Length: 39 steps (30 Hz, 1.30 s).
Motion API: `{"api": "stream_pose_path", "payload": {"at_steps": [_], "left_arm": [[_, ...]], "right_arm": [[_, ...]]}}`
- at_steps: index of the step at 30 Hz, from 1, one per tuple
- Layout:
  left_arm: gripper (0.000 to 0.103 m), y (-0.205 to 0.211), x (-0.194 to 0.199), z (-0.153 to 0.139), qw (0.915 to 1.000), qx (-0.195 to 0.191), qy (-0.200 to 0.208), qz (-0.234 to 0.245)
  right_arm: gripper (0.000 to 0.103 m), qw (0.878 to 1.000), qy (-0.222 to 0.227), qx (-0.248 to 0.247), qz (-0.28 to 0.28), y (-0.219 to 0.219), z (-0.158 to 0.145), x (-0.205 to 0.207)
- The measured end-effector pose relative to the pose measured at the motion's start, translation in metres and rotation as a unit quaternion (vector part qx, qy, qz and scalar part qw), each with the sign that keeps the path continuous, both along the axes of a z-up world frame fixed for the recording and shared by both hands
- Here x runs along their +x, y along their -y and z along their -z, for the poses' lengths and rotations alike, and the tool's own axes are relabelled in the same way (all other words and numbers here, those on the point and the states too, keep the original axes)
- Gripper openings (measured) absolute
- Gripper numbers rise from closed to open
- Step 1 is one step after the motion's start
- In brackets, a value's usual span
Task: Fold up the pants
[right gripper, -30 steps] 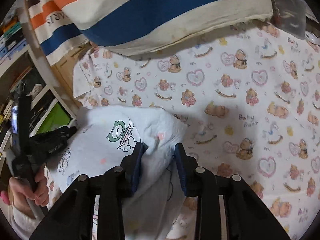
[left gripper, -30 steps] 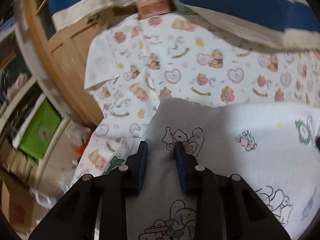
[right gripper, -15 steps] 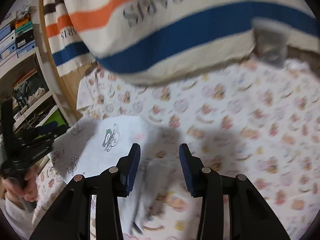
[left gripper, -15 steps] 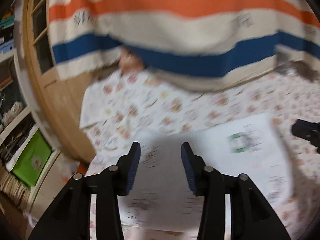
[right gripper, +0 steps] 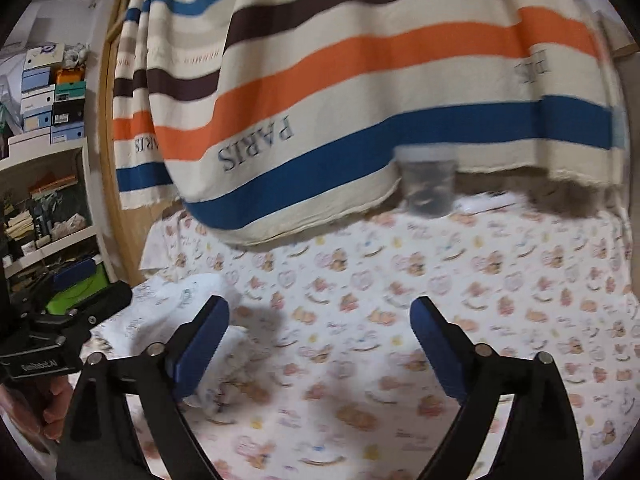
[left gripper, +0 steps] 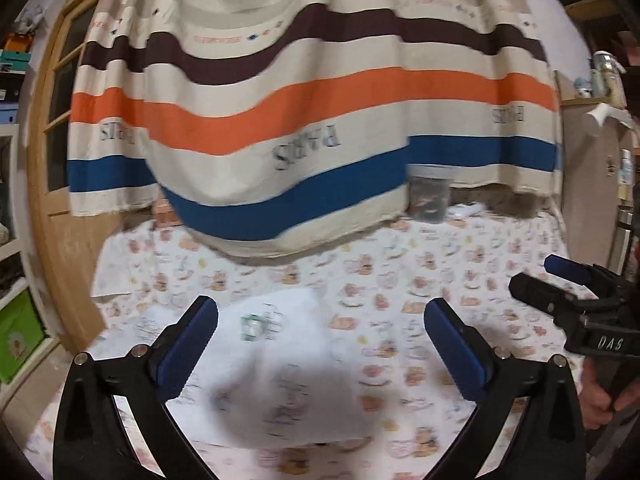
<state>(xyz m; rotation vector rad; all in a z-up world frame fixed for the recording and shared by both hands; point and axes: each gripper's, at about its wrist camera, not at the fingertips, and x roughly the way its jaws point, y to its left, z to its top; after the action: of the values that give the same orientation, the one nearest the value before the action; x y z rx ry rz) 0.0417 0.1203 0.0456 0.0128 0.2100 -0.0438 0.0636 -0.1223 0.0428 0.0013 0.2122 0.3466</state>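
There was one pair of white pants (left gripper: 280, 368) with little drawings, lying folded on one teddy-bear sheet (left gripper: 420, 280). The left gripper (left gripper: 320, 340) had just opened its two blue jaws wide. The pants lay below and between them, not pinched. The right gripper (right gripper: 320, 340) had just opened wide too, holding nothing. The pants (right gripper: 176, 320) lay by its left jaw. One big striped blanket (right gripper: 360, 92) hung past both grippers.
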Motion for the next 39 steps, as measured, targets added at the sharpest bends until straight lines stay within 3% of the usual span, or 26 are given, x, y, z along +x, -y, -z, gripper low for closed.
{"api": "stream_pose_path", "payload": {"at_steps": [4, 9, 14, 19, 22, 26, 39], "left_arm": [[0.103, 0.009, -0.003, 0.02, 0.9999, -0.012, 0.006, -0.001], [0.103, 0.011, 0.001, 0.041, 0.9997, -0.019, -0.009, -0.011], [0.103, 0.013, 0.002, 0.054, 0.9991, 0.002, -0.016, -0.039], [0.103, 0.017, 0.007, 0.066, 0.9966, 0.03, -0.02, -0.074], [0.103, 0.018, 0.01, 0.068, 0.9965, 0.033, -0.03, -0.071], [0.103, -0.001, 0.006, 0.069, 0.9956, -0.014, -0.022, -0.09], [0.103, 0.008, 0.001, 0.065, 0.9973, 0.004, -0.006, -0.073]], "right_arm": [[0.102, 1.0, 0.025, -0.01, 0.001, 0.017, 0.015, -0.007], [0.102, 1.0, 0.001, -0.003, -0.016, 0.017, 0.033, 0.001], [0.102, 0.999, -0.025, -0.009, -0.02, 0.011, 0.051, 0.008], [0.102, 0.999, -0.005, -0.048, -0.008, 0.0, 0.062, 0.004], [0.102, 0.999, 0.007, -0.045, -0.012, 0.001, 0.062, -0.001], [0.102, 0.999, 0.008, -0.043, -0.008, 0.002, 0.061, -0.002], [0.102, 0.999, 0.006, -0.044, -0.002, 0.003, 0.06, -0.002]]}}
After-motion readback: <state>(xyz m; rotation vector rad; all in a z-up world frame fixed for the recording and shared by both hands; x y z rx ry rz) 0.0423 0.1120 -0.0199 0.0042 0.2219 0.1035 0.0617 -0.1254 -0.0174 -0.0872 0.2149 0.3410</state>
